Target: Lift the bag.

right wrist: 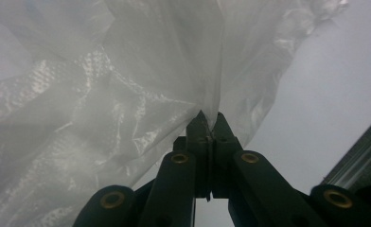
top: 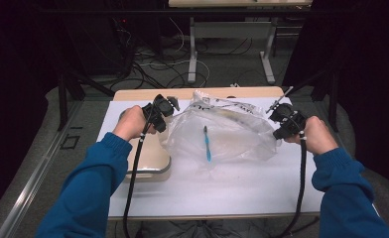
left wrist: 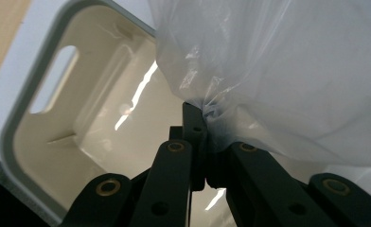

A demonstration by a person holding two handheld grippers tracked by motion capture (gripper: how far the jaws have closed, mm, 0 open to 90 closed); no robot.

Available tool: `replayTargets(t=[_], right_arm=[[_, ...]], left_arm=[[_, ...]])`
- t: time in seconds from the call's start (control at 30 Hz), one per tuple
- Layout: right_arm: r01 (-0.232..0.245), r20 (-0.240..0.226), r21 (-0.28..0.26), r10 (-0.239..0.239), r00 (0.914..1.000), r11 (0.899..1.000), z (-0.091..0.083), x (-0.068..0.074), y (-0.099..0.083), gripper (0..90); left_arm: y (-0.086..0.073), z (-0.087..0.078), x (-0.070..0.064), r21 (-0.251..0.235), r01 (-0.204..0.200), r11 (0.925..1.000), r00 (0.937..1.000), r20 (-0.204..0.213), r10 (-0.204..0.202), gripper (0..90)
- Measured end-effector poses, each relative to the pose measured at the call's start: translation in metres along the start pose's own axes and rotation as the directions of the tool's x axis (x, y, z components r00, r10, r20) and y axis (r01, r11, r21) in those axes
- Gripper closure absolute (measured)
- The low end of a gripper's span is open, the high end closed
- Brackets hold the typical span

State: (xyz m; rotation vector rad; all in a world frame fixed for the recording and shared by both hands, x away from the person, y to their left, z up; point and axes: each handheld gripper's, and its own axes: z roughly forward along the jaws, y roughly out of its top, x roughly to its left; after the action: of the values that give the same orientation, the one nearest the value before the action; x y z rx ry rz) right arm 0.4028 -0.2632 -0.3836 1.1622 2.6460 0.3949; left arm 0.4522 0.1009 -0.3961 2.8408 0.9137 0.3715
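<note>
Overhead, a blue toothbrush [top: 207, 144] lies inside the bag [top: 232, 130].

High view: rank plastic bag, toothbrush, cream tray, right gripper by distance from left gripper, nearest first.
From the left gripper:
1. Plastic bag, pinched in its jaws.
2. Cream tray, just below it, at the table's left.
3. Toothbrush, inside the bag, mid-table.
4. Right gripper, at the bag's far edge.

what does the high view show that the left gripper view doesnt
The high view alone shows the blue toothbrush inside the clear plastic bag, the right tongs at the bag's other edge, and both blue sleeves. The left gripper view alone shows the cream tray's slot handle and inner walls up close. Both show the left tongs shut on the bag's edge, above the cream plastic tray.
</note>
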Motion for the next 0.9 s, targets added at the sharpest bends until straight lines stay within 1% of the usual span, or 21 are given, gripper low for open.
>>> replayTargets(t=[0.07, 0.1, 0.17, 0.2, 0.23, 0.3, 0.33, 0.37, 0.4, 0.47, 0.5, 0.53, 0.57, 0.6, 0.63, 0.67, 0.77, 0.8, 0.83, 0.87, 0.9], right_arm=[[-0.018, 0.012, -0.013, 0.018, 0.9998, 1.0, -0.006, -0.001, 0.002, 90.0], [-0.007, 0.023, -0.01, 0.007, 0.9997, 1.0, -0.01, -0.003, 0.003, 90.0], [-0.014, 0.037, -0.026, 0.015, 0.9992, 1.0, -0.017, -0.004, 0.005, 90.0], [-0.029, 0.041, -0.018, 0.03, 0.9987, 0.999, -0.021, -0.004, 0.006, 90.0], [-0.026, 0.035, -0.03, 0.027, 0.999, 0.999, -0.025, -0.004, 0.007, 90.0], [-0.022, 0.063, -0.057, 0.026, 0.9977, 0.998, -0.031, -0.005, 0.009, 90.0], [-0.022, 0.063, -0.057, 0.026, 0.9977, 0.998, -0.031, -0.005, 0.009, 90.0], [-0.024, 0.087, -0.069, 0.03, 0.9957, 0.997, -0.042, -0.007, 0.011, 90.0], [-0.031, 0.08, -0.076, 0.037, 0.9961, 0.997, -0.046, -0.008, 0.012, 90.0], [-0.037, 0.087, -0.099, 0.046, 0.9951, 0.994, -0.057, -0.011, 0.012, 90.0], [-0.037, 0.087, -0.099, 0.046, 0.9951, 0.994, -0.057, -0.011, 0.012, 90.0], [-0.046, 0.1, -0.124, 0.059, 0.9933, 0.991, -0.07, -0.012, 0.011, 90.0], [-0.048, 0.1, -0.135, 0.062, 0.9931, 0.99, -0.075, -0.013, 0.01, 90.0], [-0.054, 0.096, -0.162, 0.071, 0.9928, 0.985, -0.079, -0.015, 0.009, 90.0], [-0.054, 0.096, -0.162, 0.071, 0.9928, 0.985, -0.079, -0.015, 0.009, 90.0], [-0.063, 0.119, -0.177, 0.085, 0.9892, 0.982, -0.084, -0.017, 0.008, 90.0], [-0.069, 0.125, -0.16, 0.09, 0.988, 0.985, -0.078, -0.019, 0.008, 90.0], [-0.082, 0.115, -0.142, 0.099, 0.9885, 0.987, -0.066, -0.023, 0.009, 90.0], [-0.082, 0.115, -0.142, 0.099, 0.9885, 0.987, -0.066, -0.023, 0.009, 90.0], [-0.09, 0.106, -0.137, 0.105, 0.9888, 0.987, -0.061, -0.024, 0.009, 90.0], [-0.101, 0.097, -0.129, 0.114, 0.9887, 0.987, -0.049, -0.028, 0.008, 90.0]], left_arm=[[-0.001, -0.011, 0.004, -0.01, 0.008, 0.9999, 0.9999, -0.006, -0.008, 89.9], [-0.001, -0.015, 0.006, -0.014, 0.007, 0.9999, 0.9999, -0.013, -0.007, 89.9], [-0.001, -0.019, 0.007, -0.015, 0.013, 0.9998, 0.9998, -0.017, -0.013, 89.9], [-0.001, -0.022, 0.008, -0.015, 0.013, 0.9998, 0.9997, -0.02, -0.013, 89.9], [-0.001, -0.026, 0.009, -0.018, 0.016, 0.9997, 0.9996, -0.025, -0.016, 89.9], [0.0, -0.034, 0.012, -0.025, 0.014, 0.9996, 0.9992, -0.036, -0.015, 89.9], [0.0, -0.038, 0.013, -0.022, 0.022, 0.9995, 0.9991, -0.036, -0.022, 89.9], [0.001, -0.044, 0.015, -0.028, 0.026, 0.9993, 0.9987, -0.042, -0.027, 89.9], [0.002, -0.047, 0.016, -0.036, 0.019, 0.9992, 0.9986, -0.048, -0.02, 89.9], [0.003, -0.057, 0.018, -0.046, 0.023, 0.9987, 0.9982, -0.055, -0.026, 89.9], [0.004, -0.062, 0.018, -0.058, 0.023, 0.998, 0.9977, -0.063, -0.027, 89.9], [0.005, -0.07, 0.02, -0.075, 0.012, 0.9971, 0.9978, -0.064, -0.016, 89.9], [0.006, -0.074, 0.019, -0.086, 0.022, 0.9961, 0.9979, -0.059, -0.027, 89.9], [0.006, -0.079, 0.02, -0.098, 0.017, 0.995, 0.9976, -0.065, -0.023, 89.9], [0.007, -0.084, 0.021, -0.11, 0.019, 0.9937, 0.9975, -0.065, -0.026, 89.9], [0.01, -0.087, 0.021, -0.135, 0.035, 0.9902, 0.9976, -0.054, -0.043, 89.9], [0.014, -0.082, 0.022, -0.12, 0.029, 0.9923, 0.9978, -0.056, -0.036, 89.9], [0.016, -0.076, 0.021, -0.123, 0.039, 0.9916, 0.9976, -0.052, -0.046, 89.9], [0.018, -0.073, 0.021, -0.12, 0.036, 0.9921, 0.998, -0.048, -0.041, 89.9], [0.02, -0.068, 0.019, -0.117, 0.035, 0.9926, 0.9982, -0.045, -0.04, 89.9], [0.021, -0.065, 0.019, -0.121, 0.019, 0.9924, 0.9984, -0.051, -0.026, 89.9]])
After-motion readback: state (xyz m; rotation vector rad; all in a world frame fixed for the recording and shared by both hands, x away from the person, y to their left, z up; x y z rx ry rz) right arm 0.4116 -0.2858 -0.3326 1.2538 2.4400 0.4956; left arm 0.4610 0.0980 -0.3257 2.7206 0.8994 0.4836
